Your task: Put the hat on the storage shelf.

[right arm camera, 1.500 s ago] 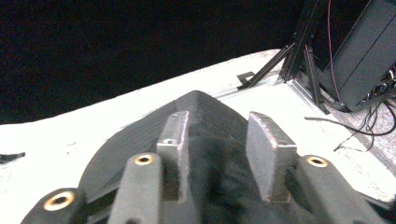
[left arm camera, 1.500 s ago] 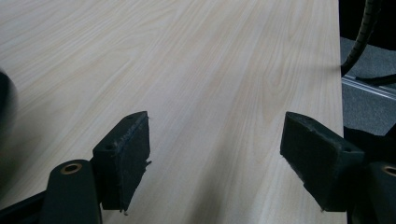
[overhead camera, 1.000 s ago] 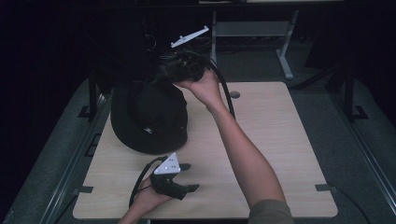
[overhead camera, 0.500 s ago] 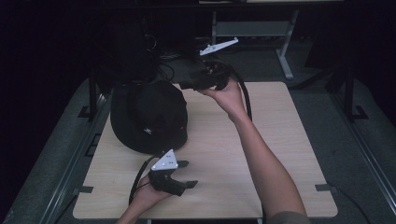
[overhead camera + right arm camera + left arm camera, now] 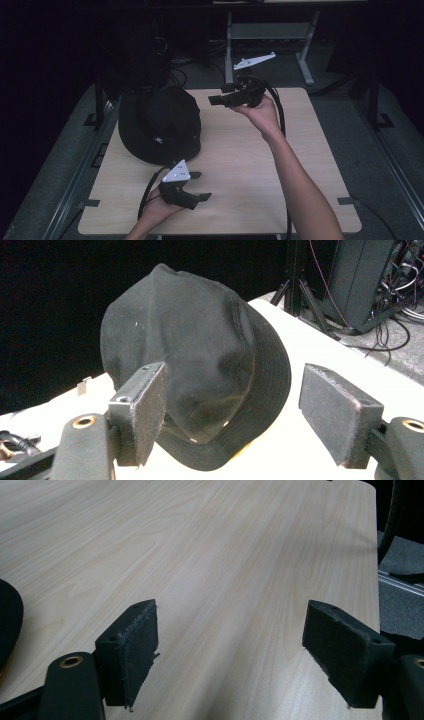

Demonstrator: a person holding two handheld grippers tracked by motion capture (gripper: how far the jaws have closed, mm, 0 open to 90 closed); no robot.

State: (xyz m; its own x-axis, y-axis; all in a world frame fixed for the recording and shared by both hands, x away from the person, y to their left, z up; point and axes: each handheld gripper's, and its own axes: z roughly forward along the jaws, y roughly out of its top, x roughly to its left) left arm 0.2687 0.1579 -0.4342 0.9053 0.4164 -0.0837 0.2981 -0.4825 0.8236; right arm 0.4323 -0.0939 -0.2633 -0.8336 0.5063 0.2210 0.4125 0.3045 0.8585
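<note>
A black bucket hat (image 5: 159, 125) lies crown up on the left half of the wooden table (image 5: 300, 165). My right gripper (image 5: 216, 99) hovers open just right of the hat near the table's far edge, jaws pointing left at it. In the right gripper view the hat (image 5: 200, 370) sits beyond the wide-apart pads (image 5: 142, 410), which hold nothing. My left gripper (image 5: 199, 186) stands open low over the table's near edge, in front of the hat's brim. In the left gripper view bare wood shows between its pads (image 5: 132, 647), and the brim edge (image 5: 9, 620) is at far left.
Beyond the table's far edge stand a grey metal stand (image 5: 270, 35), dark equipment and tangled cables (image 5: 395, 295). Grey floor runs along both sides of the table. The right half of the tabletop is bare wood crossed by my right forearm (image 5: 295, 175).
My right gripper has drawn back to the right, away from the hat's top, and now hangs beside it. The left gripper has stayed near the front edge, shifting slightly.
</note>
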